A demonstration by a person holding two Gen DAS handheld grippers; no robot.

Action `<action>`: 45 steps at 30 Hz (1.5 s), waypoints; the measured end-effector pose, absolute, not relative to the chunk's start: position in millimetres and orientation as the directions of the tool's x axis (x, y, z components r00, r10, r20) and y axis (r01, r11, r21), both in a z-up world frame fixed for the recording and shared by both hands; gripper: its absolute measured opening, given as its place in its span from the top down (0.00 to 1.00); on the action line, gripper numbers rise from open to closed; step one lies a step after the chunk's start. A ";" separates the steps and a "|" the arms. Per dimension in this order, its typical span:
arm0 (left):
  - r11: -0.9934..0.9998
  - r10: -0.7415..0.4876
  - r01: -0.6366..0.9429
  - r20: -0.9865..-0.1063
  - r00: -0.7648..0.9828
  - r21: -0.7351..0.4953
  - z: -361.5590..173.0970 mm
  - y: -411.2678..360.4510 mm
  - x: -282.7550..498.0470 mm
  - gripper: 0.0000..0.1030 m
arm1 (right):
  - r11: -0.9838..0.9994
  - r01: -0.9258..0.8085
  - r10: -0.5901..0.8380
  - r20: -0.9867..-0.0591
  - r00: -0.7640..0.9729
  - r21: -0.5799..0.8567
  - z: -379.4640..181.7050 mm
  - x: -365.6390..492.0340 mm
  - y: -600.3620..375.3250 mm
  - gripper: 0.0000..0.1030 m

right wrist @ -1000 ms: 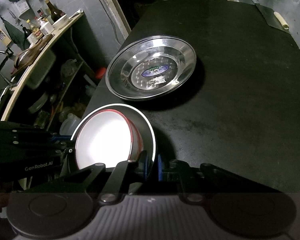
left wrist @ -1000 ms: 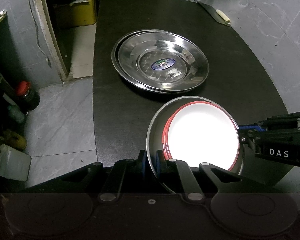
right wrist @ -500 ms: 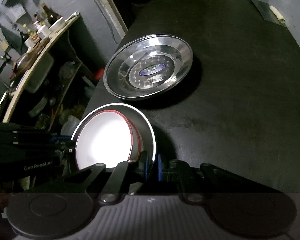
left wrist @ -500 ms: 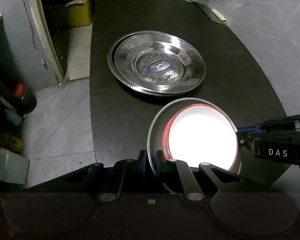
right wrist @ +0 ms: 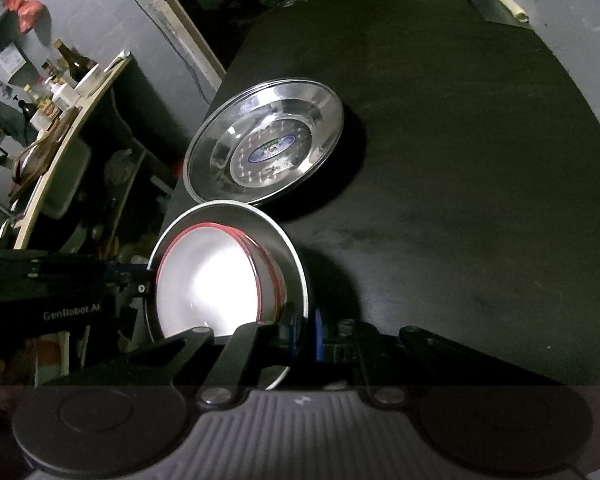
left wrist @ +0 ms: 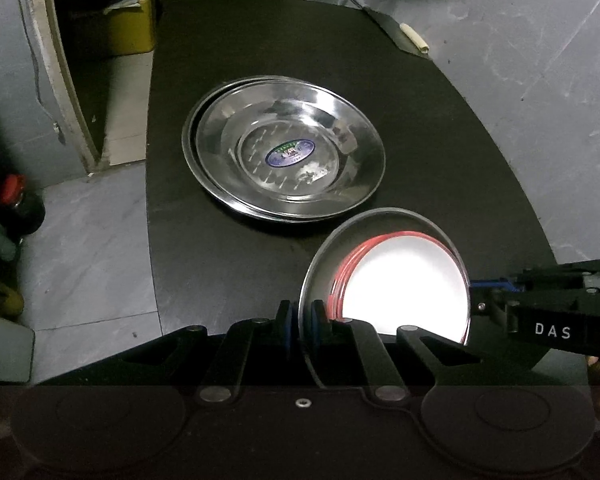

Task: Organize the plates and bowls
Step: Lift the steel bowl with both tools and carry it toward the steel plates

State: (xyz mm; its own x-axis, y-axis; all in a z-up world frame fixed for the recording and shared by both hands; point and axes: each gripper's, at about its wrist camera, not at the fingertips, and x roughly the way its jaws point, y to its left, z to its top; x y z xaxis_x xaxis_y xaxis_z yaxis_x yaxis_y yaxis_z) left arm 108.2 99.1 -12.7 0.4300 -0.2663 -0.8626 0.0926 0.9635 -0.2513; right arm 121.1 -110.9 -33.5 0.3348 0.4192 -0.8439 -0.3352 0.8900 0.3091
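A steel bowl holds stacked white bowls with red rims. My left gripper is shut on the steel bowl's near rim. My right gripper is shut on the opposite rim, and it shows at the right of the left wrist view. The bowl stack is held above the black table. Two stacked steel plates with a blue sticker lie on the table just beyond it, also in the right wrist view.
The table's left edge drops to a grey tiled floor with bottles. A cleaver lies at the table's far right. A cluttered shelf stands left of the table.
Both grippers, holding the bowl stack, have moved forward toward the steel plates; the stack now sits close to the plates' near rim.
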 end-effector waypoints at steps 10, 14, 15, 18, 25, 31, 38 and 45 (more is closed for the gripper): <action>0.966 -0.259 0.108 -0.883 0.392 -0.235 -20.5 95.4 112.3 0.93 | 0.900 -0.330 0.395 -0.853 0.342 0.284 -37.0 122.2 -107.2 0.90; 0.966 -0.259 0.109 -0.883 0.391 -0.235 -22.4 96.1 112.9 0.92 | 0.901 -0.335 0.388 -0.855 0.344 0.274 -36.8 122.5 -105.5 0.89; 0.966 -0.259 0.108 -0.884 0.390 -0.236 -22.6 96.2 113.1 0.92 | 0.901 -0.337 0.387 -0.856 0.343 0.272 -37.0 122.7 -104.9 0.89; 0.966 -0.257 0.110 -0.885 0.388 -0.233 -21.8 95.9 113.1 0.92 | 0.905 -0.337 0.376 -0.860 0.344 0.261 -37.6 122.7 -102.6 0.88; 0.968 -0.249 0.116 -0.889 0.384 -0.221 -20.9 94.4 114.2 0.92 | 0.906 -0.334 0.374 -0.859 0.349 0.259 -38.6 122.0 -103.0 0.88; 0.970 -0.240 0.121 -0.892 0.382 -0.209 -20.5 92.0 114.7 0.92 | 0.908 -0.336 0.369 -0.858 0.356 0.251 -39.6 122.1 -102.1 0.88; 0.971 -0.237 0.121 -0.893 0.382 -0.206 -20.5 91.3 115.2 0.91 | 0.908 -0.327 0.375 -0.858 0.352 0.262 -40.9 123.6 -103.4 0.88; 0.971 -0.238 0.119 -0.893 0.381 -0.208 -20.8 91.4 115.3 0.92 | 0.906 -0.291 0.399 -0.853 0.338 0.308 -43.9 127.1 -108.1 0.88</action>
